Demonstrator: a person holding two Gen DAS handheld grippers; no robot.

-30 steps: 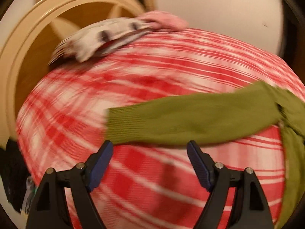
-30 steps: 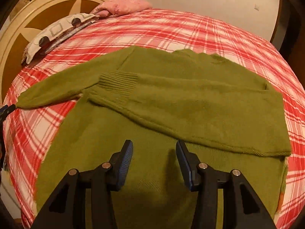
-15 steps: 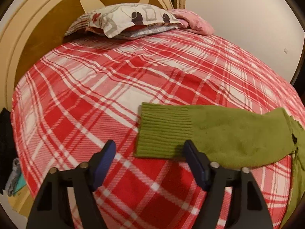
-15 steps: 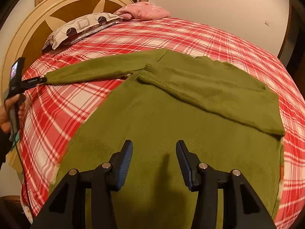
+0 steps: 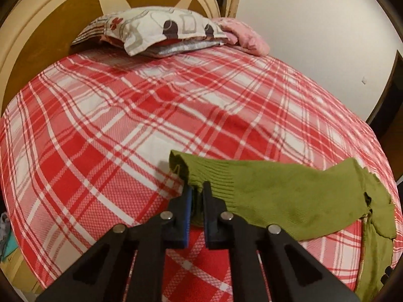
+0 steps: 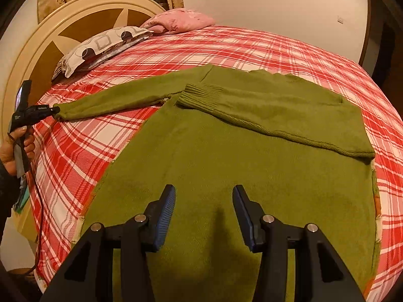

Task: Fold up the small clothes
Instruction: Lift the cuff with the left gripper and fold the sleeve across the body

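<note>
A green knit sweater (image 6: 221, 151) lies flat on the red plaid bed (image 6: 75, 151). Its right sleeve (image 6: 277, 115) is folded across the chest. Its left sleeve (image 6: 113, 100) stretches out to the left. My left gripper (image 5: 196, 193) is shut on that sleeve's ribbed cuff (image 5: 201, 171) and lifts it slightly off the bed; it also shows in the right wrist view (image 6: 54, 110). My right gripper (image 6: 204, 201) is open and empty, hovering above the sweater's lower body.
A patterned pillow (image 5: 156, 32) and a pink pillow (image 5: 244, 35) lie at the head of the bed against a round cream and brown headboard (image 5: 50, 25). A white wall (image 6: 277, 5) is behind. The bed edge drops off at the left (image 6: 32, 201).
My left gripper closed on the sleeve cuff, which now bunches up between the fingers. The right gripper pulled back a little and stayed open.
</note>
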